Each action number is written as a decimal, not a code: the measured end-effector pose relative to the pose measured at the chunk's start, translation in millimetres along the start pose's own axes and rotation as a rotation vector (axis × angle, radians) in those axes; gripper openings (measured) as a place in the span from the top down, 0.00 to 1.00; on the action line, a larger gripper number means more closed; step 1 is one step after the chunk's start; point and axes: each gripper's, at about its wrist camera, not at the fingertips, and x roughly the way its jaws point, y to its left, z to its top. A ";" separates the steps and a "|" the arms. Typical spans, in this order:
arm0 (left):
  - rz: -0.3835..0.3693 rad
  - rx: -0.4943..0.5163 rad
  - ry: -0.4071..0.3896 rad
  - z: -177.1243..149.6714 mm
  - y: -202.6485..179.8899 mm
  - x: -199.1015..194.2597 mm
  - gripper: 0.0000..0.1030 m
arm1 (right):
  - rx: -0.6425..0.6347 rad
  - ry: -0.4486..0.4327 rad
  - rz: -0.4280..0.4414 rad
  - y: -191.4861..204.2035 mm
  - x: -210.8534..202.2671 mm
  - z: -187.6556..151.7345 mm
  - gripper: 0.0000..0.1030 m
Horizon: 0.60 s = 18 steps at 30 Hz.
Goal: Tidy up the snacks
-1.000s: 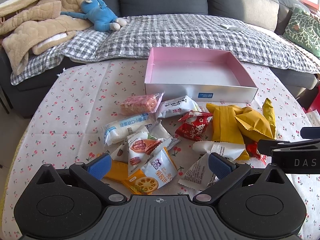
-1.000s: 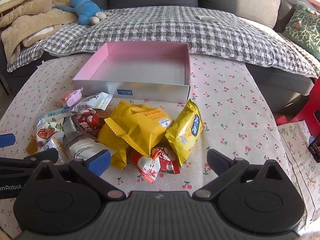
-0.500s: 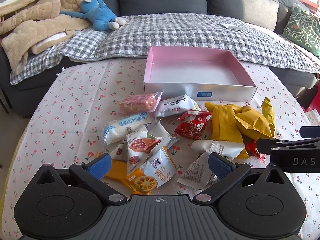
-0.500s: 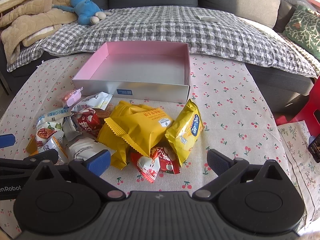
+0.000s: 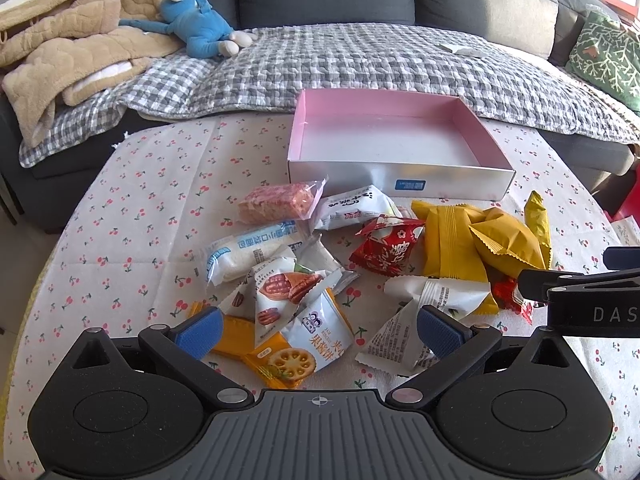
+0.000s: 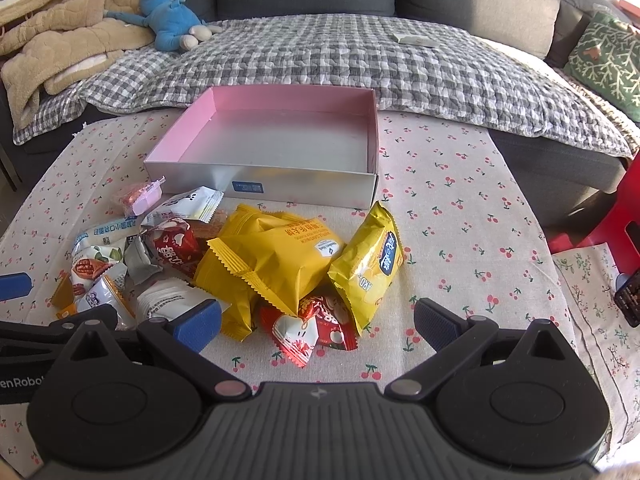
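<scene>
A heap of snack packets lies on the cherry-print tablecloth in front of an empty pink-lined silver box (image 5: 400,178) (image 6: 260,178). My left gripper (image 5: 318,330) is open and empty, low over the near left of the heap, with a white and orange lotus-root packet (image 5: 304,338) between its fingers. My right gripper (image 6: 316,326) is open and empty over small red packets (image 6: 316,326), just short of the big yellow packet (image 6: 276,264) and a yellow chip bag (image 6: 370,266). A red packet (image 5: 384,246) and a pink bar (image 5: 276,204) lie nearer the box.
The round table's edge curves away at left (image 5: 48,264) and right (image 6: 552,248). Behind it stands a grey sofa with a checked blanket (image 6: 340,56), a beige jacket (image 5: 60,56), a blue plush toy (image 5: 196,28) and a green cushion (image 6: 604,64). A red stool (image 6: 618,216) stands right.
</scene>
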 end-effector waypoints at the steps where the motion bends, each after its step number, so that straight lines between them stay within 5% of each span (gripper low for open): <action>1: 0.000 0.000 0.000 0.4 0.8 -0.4 0.00 | 0.002 -0.001 -0.001 -0.3 -0.3 0.3 0.00; 18: -0.093 0.014 -0.009 26.5 18.6 4.2 0.00 | 0.020 -0.032 0.009 -19.7 -4.3 20.1 0.01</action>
